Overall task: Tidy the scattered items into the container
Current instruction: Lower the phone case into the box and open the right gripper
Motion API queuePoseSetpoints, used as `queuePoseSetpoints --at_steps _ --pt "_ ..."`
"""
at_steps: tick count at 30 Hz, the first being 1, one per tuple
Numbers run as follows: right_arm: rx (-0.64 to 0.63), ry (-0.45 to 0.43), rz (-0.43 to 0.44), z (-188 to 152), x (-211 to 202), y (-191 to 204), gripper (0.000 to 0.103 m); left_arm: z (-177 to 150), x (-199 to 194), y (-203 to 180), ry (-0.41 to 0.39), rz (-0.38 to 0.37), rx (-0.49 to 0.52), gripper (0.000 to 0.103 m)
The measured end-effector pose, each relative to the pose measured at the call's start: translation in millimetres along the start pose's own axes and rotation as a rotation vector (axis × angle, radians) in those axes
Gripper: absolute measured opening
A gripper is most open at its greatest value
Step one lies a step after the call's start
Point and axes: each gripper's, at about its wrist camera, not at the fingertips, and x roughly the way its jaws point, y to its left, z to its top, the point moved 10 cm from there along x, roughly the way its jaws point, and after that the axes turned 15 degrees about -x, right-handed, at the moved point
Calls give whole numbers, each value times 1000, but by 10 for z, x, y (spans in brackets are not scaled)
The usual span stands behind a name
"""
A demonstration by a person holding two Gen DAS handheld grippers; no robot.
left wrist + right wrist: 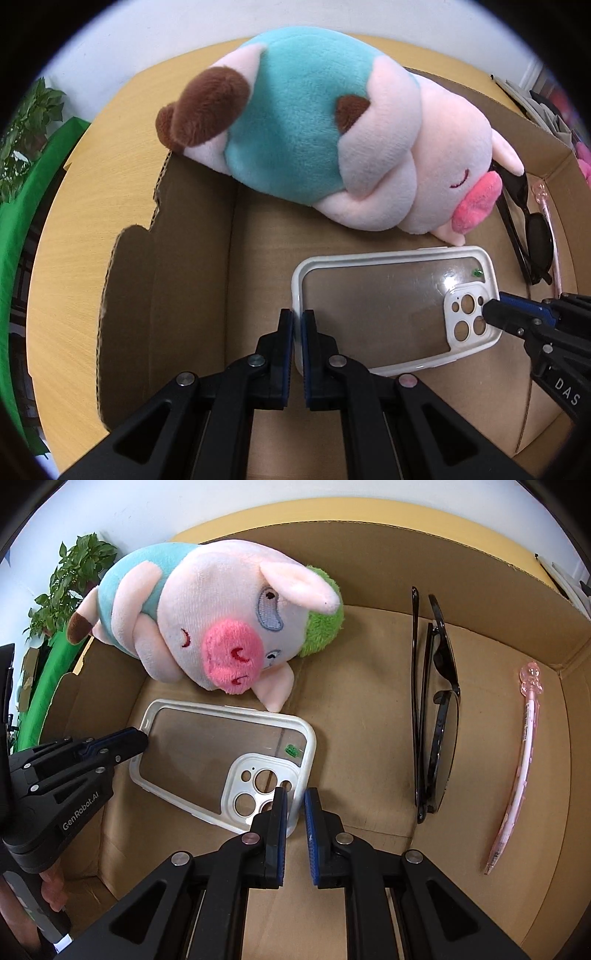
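**A:** Phone case (373, 295) sits inside the cardboard box (166, 295), flat on the floor, camera cutout end toward your right side. You've got both tools on it.

**B:** Left gripper (297, 321) state?

**A:** Your left one pinches the white rim of the case's short edge, pads nearly together with the rim between them. Right wrist view shows it (142, 738) at the far-left corner of the case (207, 746).

**B:** Right gripper?

**A:** Right gripper (295, 801) straddles the rim at the cutout end, one finger over the lens holes, other outside the edge. Narrow gap, rim in it. Can't tell whether the pads actually press the rim or just flank it. Left view shows its tip (493, 312) touching the cutout corner.

**B:** What else is in the box?

**A:** Plush pig (207, 627) lies on its side at the back, one ear touching the case's far edge. Sunglasses (439, 709) folded, right of the case, apart from it. Pink pen (517, 768) further right, near the wall. Box (369, 554) rests on a wooden table (74, 258).
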Motion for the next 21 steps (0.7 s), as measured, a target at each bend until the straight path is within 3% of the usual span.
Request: queuePoseSetpoints --at_steps 4,5,6,7,8,9,14,18,20,21 --pt "-4 7 -2 -8 -1 9 12 31 -39 20 -22 7 -16 8" --pt "-7 2 -4 -8 -5 13 14 46 -55 23 -29 12 -17 15" --pt "-17 -9 -5 -7 -16 24 31 61 -82 28 -38 14 -19 25" --pt "-25 -23 -9 -6 -36 29 47 78 -122 27 -50 8 -22 27" --pt "-27 -39 -16 -7 -68 22 80 97 -176 24 -63 -4 -27 29" --pt "-21 -64 -30 -2 -130 -3 92 116 -235 27 -75 -11 -36 32" --pt "-11 -169 -57 -62 -576 -49 96 189 -747 69 -203 -75 -89 53" --pt "-65 -261 -143 -322 -1004 7 103 8 -1314 67 -369 -147 -136 70" --pt "-70 -301 -159 -551 -1129 96 103 -14 -1528 -110 -437 -178 -123 79" --pt "-70 -313 -164 -654 -1170 80 103 -113 -1630 -169 -480 -190 -106 79"
